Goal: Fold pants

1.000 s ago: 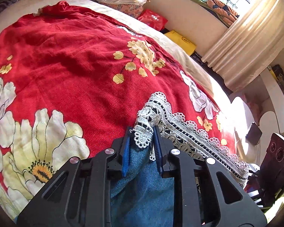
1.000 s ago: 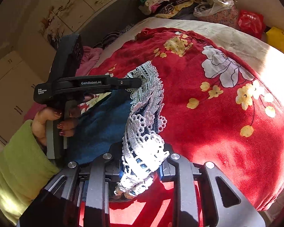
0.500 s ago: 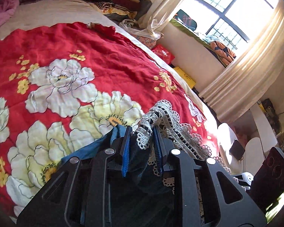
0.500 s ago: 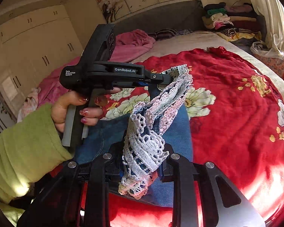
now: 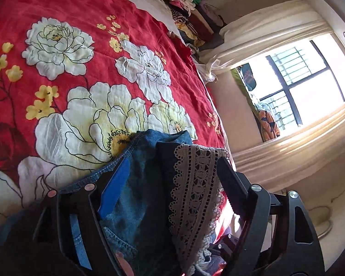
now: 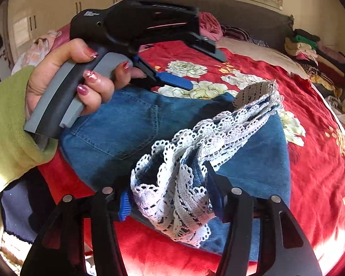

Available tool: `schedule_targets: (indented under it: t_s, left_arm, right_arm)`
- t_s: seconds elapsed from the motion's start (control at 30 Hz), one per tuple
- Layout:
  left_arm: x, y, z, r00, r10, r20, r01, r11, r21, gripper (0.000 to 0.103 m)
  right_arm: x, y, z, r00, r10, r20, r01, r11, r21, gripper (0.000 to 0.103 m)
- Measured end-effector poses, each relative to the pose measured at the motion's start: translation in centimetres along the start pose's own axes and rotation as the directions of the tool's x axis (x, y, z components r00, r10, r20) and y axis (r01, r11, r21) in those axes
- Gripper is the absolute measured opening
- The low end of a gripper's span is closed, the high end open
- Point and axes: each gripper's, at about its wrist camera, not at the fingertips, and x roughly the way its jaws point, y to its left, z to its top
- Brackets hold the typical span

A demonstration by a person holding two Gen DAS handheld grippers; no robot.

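Bed covered by a red bedspread (image 5: 85,7) with large white and yellow flowers. At its far end, a stack of folded clothes (image 6: 310,48) against the grey headboard (image 6: 241,11); a pink garment (image 6: 209,27) is bunched near the headboard to the left. Cream wardrobe doors (image 6: 57,2) on the far left wall. From my left wrist view, a bright barred window (image 5: 308,78) with pale curtains (image 5: 276,27) sits to the right of the bed. Nothing lies on the spread between the pants and the far clothes stack.

Pants (image 6: 131,124) — blue denim with white lace trim (image 6: 218,133) at the hems — lie on the near part of the bedspread, doubled over, with the lace hems bunched on top toward me.

Left gripper (image 6: 207,69), held in my left hand (image 6: 64,80) with green sleeve (image 6: 9,119): jaws opening, spread wide. In its own view denim and lace hem still sit between the fingers (image 5: 115,191), slack, not clamped; from the right wrist view the tips hover just above the denim.

Right gripper (image 6: 170,197): jaws opening, roughly half spread. The lace hem bundle lies loose between the blue pads (image 6: 124,204) — whether it still touches either pad, I cannot tell.
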Motion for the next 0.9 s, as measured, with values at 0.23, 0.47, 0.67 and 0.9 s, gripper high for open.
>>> schedule_targets:
  t_s: [0.23, 0.47, 0.67, 0.9]
  left_arm:
    - [1.1, 0.0, -0.9, 0.998, 0.056, -0.041, -0.055, 0.998, 0.027, 0.079]
    - [3.7, 0.3, 0.2, 0.986, 0.161, -0.054, -0.16, 0.987, 0.016, 0.076]
    - [4.6, -0.4, 0.3, 0.961, 0.271, -0.057, -0.266, 0.961, 0.08, 0.016]
    - [4.9, -2.1, 1.6, 0.923, 0.384, -0.007, -0.376, 0.909, 0.181, 0.015]
  right_arm:
    - [-1.6, -0.3, -0.5, 0.989, 0.142, 0.031, -0.144, 0.987, 0.066, 0.068]
    - [-4.9, -9.8, -1.2, 0.994, -0.003, 0.113, -0.036, 0.941, 0.336, 0.072]
    - [-1.9, -15.7, -3.9, 0.993, -0.088, -0.079, 0.114, 0.877, 0.466, 0.073]
    - [-0.4, -14.1, -3.6, 0.994, -0.088, -0.069, 0.109, 0.897, 0.429, 0.072]
